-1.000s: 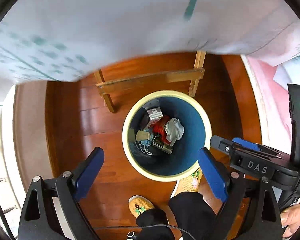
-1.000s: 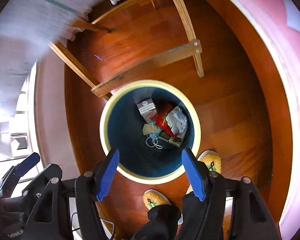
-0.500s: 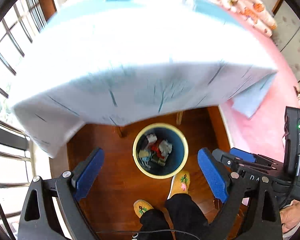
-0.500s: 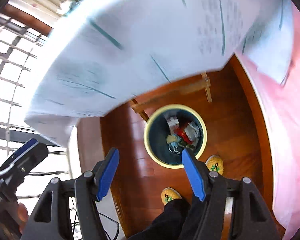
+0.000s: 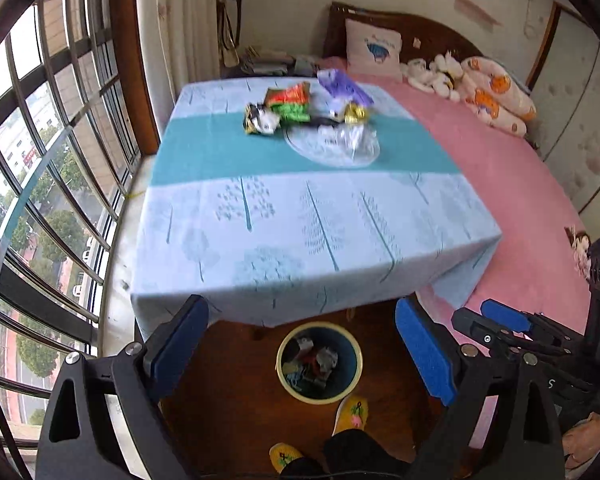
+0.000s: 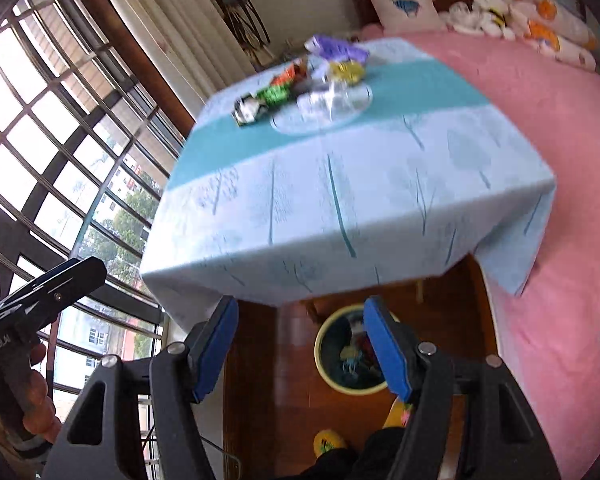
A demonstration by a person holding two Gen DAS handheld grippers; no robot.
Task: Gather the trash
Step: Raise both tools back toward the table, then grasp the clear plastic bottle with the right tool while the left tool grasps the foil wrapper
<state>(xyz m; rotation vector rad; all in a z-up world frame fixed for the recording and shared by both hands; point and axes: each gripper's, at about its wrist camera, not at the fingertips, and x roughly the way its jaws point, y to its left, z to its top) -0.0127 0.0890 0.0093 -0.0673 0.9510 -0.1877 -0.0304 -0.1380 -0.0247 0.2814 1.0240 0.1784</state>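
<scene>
A yellow-rimmed blue trash bin [image 5: 354,350] holding several scraps stands on the wood floor under the table's near edge; it also shows in the right wrist view [image 6: 325,354]. On the table lie snack wrappers [image 5: 290,106], a purple packet [image 5: 342,87], a gold wrapper [image 5: 356,113] and clear plastic [image 5: 350,142] on a glass plate [image 5: 312,150]; the wrappers also show in the right wrist view [image 6: 274,94]. My left gripper [image 5: 302,350] and right gripper [image 6: 302,350] are both open and empty, held above the floor in front of the table.
The table has a light blue tree-print cloth [image 5: 300,216]. A pink bed [image 5: 520,200] with a pillow and soft toys runs along the right. Barred windows [image 5: 40,160] fill the left. The person's yellow slippers [image 5: 354,414] stand by the bin.
Both grippers have swung up from looking straight down into the bin to facing the table top. Both stay open and empty.
</scene>
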